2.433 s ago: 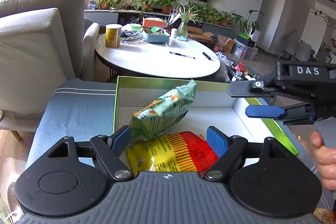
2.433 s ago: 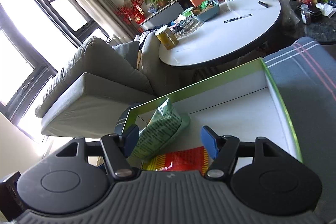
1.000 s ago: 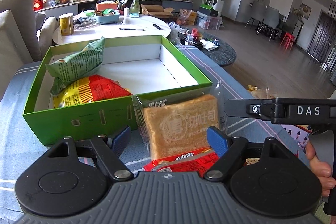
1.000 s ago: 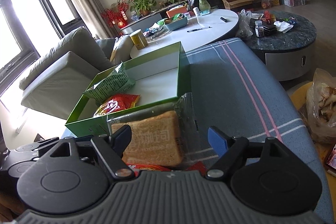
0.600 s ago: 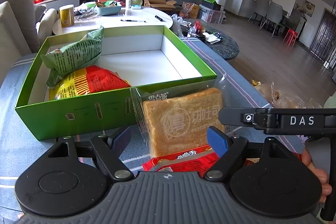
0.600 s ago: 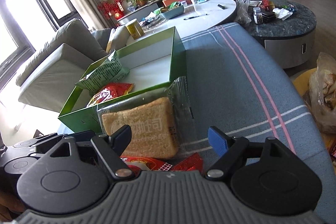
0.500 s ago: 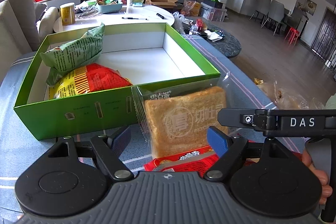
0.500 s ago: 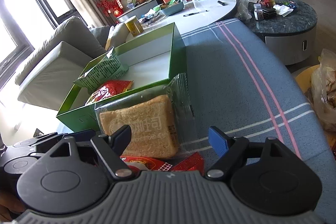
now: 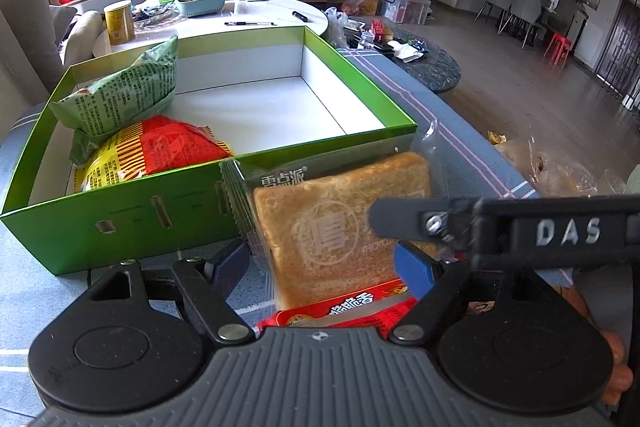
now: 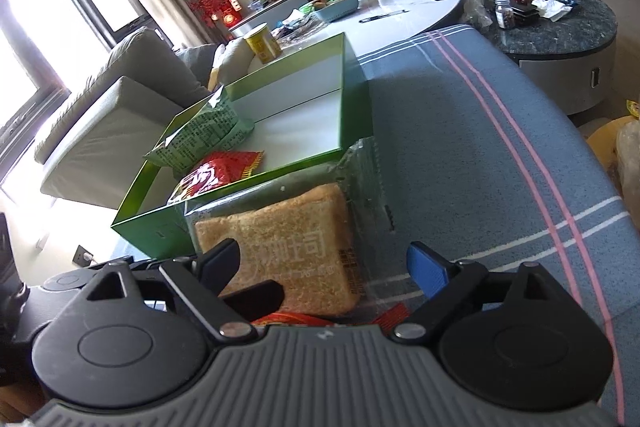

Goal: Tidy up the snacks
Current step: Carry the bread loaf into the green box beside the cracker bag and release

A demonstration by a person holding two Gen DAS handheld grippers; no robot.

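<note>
A clear-wrapped toast packet (image 9: pixel 340 227) (image 10: pixel 288 247) lies on the blue cloth just outside the front wall of the green box (image 9: pixel 120 223) (image 10: pixel 352 83). It rests partly on a red snack packet (image 9: pixel 352 303). Inside the box lie a green snack bag (image 9: pixel 128 95) (image 10: pixel 208 131) and a red-yellow bag (image 9: pixel 160 151) (image 10: pixel 216 171). My left gripper (image 9: pixel 324 267) is open, its jaws on either side of the toast packet. My right gripper (image 10: pixel 324 263) is open over the same packet and crosses the left wrist view (image 9: pixel 520 227).
A white round table (image 9: pixel 256 23) with a yellow can (image 9: pixel 119 21), pens and a basket stands behind the box. A dark round table (image 10: pixel 560 27) is to the right. A grey sofa (image 10: pixel 120 115) is to the left. A plastic bag (image 9: pixel 560 171) lies at the right.
Both grippers have moved back from inside the box to the toast packet in front of it. In the last half second they have come lower and closer around it.
</note>
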